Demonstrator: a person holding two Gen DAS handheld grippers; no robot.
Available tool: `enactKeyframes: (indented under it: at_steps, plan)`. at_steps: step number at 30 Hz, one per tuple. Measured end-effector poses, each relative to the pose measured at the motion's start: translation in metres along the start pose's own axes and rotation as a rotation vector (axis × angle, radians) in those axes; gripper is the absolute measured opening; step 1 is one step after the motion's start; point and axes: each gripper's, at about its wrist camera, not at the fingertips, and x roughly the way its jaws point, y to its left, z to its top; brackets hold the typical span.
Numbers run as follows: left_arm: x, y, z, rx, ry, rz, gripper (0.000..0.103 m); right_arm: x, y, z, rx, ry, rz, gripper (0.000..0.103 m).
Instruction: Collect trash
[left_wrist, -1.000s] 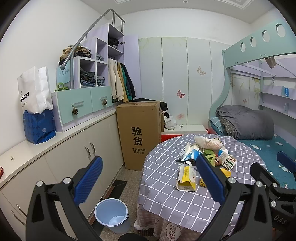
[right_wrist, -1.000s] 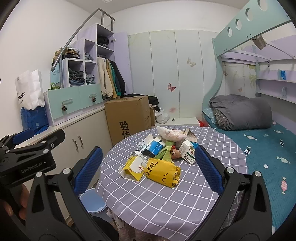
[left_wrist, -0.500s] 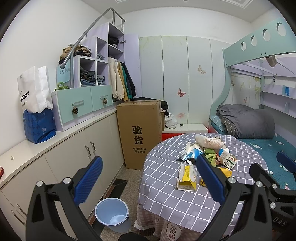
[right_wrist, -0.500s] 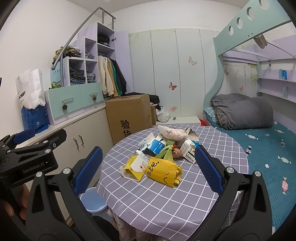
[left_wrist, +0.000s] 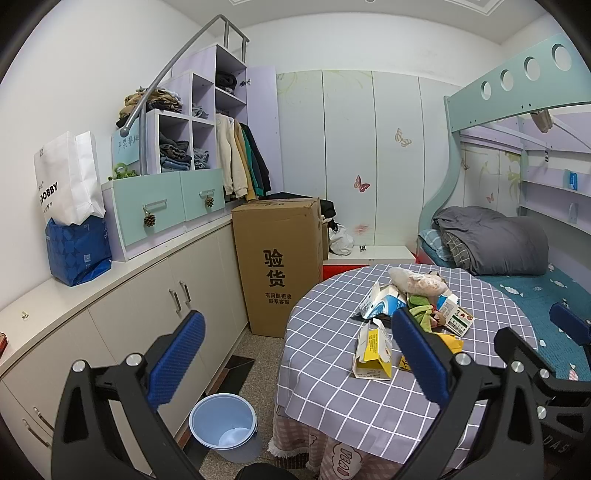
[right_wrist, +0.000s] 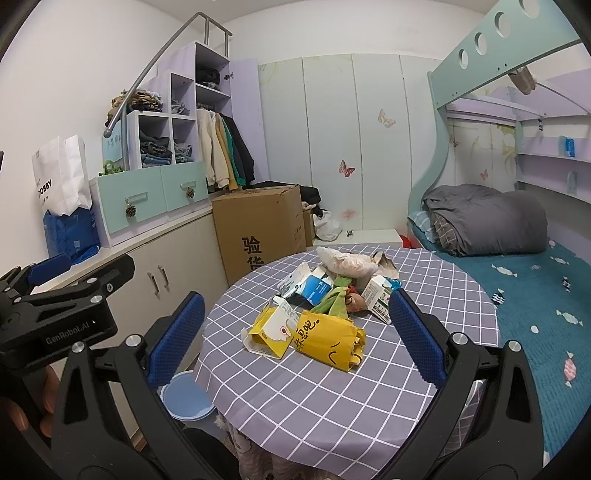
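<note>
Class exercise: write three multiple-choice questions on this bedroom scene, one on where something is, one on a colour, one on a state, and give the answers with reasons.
1. Where is the bin?
A. on the table
B. on the floor beside the table
C. on the bed

2. What colour is the paper bag near the front of the trash pile?
A. yellow
B. red
C. black

3. The right hand-held gripper is:
A. shut on a carton
B. open, holding nothing
C. shut on the bin

Answers:
1 B, it stands on the floor by the tablecloth.
2 A, it is plainly yellow.
3 B, its fingers are wide apart and empty.
</note>
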Motion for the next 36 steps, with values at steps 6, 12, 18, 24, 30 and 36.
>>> enactKeyframes:
  at_steps: [6, 12, 18, 24, 30, 36]
  plan:
    - [0.001, -0.002, 0.0, 0.002, 0.002, 0.0, 0.099, 0.001, 0.001, -0.001, -0.001, 0.002, 0.001, 0.097]
    - [0.002, -0.002, -0.001, 0.004, 0.003, 0.001, 0.099, 0.001, 0.002, -0.003, 0.0, 0.006, 0.003, 0.097]
    - [0.002, -0.003, -0.002, 0.005, 0.005, 0.003, 0.099, 0.001, 0.003, -0.004, 0.0, 0.008, 0.001, 0.097]
    - [0.003, -0.002, -0.004, 0.007, 0.009, 0.002, 0.099, 0.002, 0.002, -0.008, 0.002, 0.012, 0.003, 0.097]
    - [0.003, -0.003, -0.005, 0.009, 0.019, 0.004, 0.099, 0.0, 0.004, -0.013, 0.006, 0.021, 0.007, 0.097]
    - [0.003, -0.003, -0.005, 0.011, 0.023, 0.005, 0.099, 0.0, 0.003, -0.013, 0.009, 0.026, 0.006, 0.097]
